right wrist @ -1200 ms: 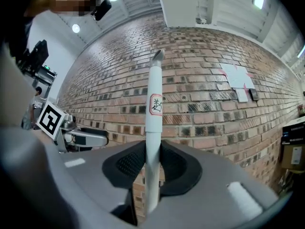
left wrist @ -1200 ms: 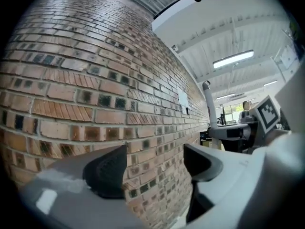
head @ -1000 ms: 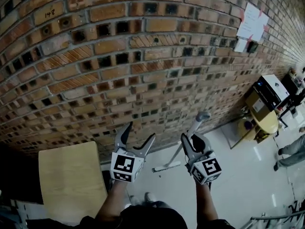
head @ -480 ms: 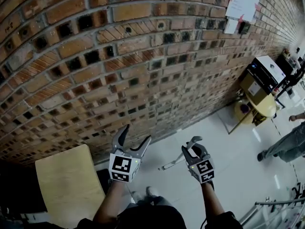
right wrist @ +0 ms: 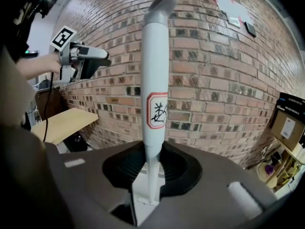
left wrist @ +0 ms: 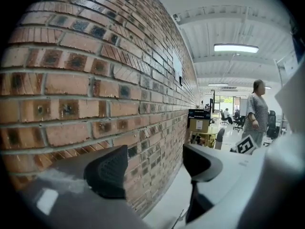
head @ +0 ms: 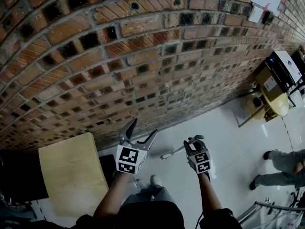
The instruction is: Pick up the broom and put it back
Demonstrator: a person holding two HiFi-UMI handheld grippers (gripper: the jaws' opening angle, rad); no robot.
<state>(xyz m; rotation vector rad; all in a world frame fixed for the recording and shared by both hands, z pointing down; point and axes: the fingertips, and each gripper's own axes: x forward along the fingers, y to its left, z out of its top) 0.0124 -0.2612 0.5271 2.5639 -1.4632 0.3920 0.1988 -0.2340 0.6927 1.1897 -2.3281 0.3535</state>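
- The right gripper (right wrist: 151, 168) is clamped tight on the broom (right wrist: 155, 80), its pads pinching the white handle low down, below the red-bordered label.
- In the right gripper view the handle rises straight out of the jaws, its curved grey tip set against the brick wall (head: 143, 56).
- From the head view the broom (head: 171, 153) slants away from the right gripper (head: 194, 144): the handle top pokes just past the jaws toward the wall, and the shaft runs down and left toward the white floor (head: 224, 142). Whether its low end touches the floor cannot be told.
- The left gripper (head: 143, 130) hangs just left of the broom with its jaws spread wide and nothing between them, aimed at the wall.
- The wall's foot lies just beyond both grippers, so the return probably turns on tipping the long axis upright against the bricks. The right hand already has the hold, and the left is near enough to steady the shaft.
- A pale wooden table (head: 71, 175) stands near left, and a person (head: 281, 168) stands well off to the right.
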